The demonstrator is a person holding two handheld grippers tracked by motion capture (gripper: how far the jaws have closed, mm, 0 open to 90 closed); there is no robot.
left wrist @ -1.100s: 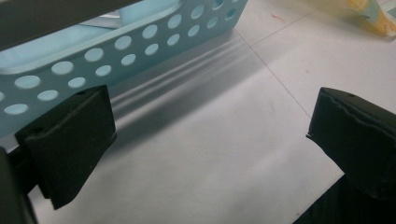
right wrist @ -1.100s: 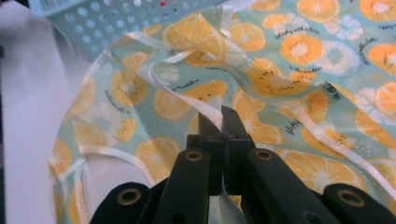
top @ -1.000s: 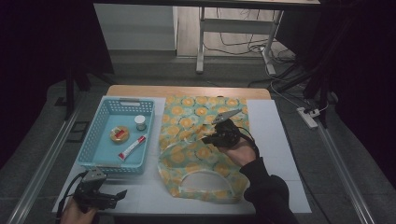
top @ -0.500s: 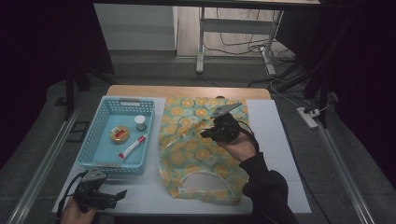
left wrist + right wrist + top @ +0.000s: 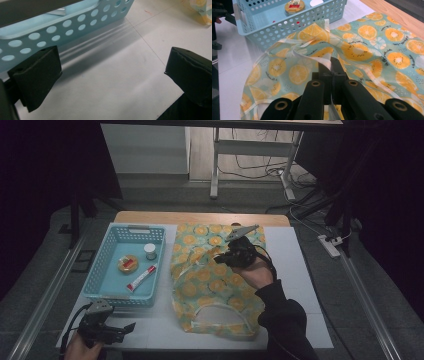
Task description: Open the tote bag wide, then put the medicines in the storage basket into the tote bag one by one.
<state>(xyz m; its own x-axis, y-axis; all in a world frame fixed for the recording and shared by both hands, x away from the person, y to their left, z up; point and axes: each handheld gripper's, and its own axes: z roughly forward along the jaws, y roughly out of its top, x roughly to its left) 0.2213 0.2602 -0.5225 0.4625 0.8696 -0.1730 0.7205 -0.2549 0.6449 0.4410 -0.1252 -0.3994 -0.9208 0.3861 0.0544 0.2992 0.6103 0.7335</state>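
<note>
High view, centre: right gripper (image 5: 229,257) clenches the fruit-print bag (image 5: 210,285)'s strap; lower left, left gripper (image 5: 120,330) gapes; basket (image 5: 111,292) holds seemingly a tube (image 5: 141,278).

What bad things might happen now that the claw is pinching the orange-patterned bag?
The right claw is shut on just a thin white edge of the bag, so the cloth might slip out if it is pulled. The bag's lifted edge lies right beside the blue basket, so tugging might nudge the basket. The left claw is open and apart from the bag, so nothing pins the bag down; it may slide.
</note>
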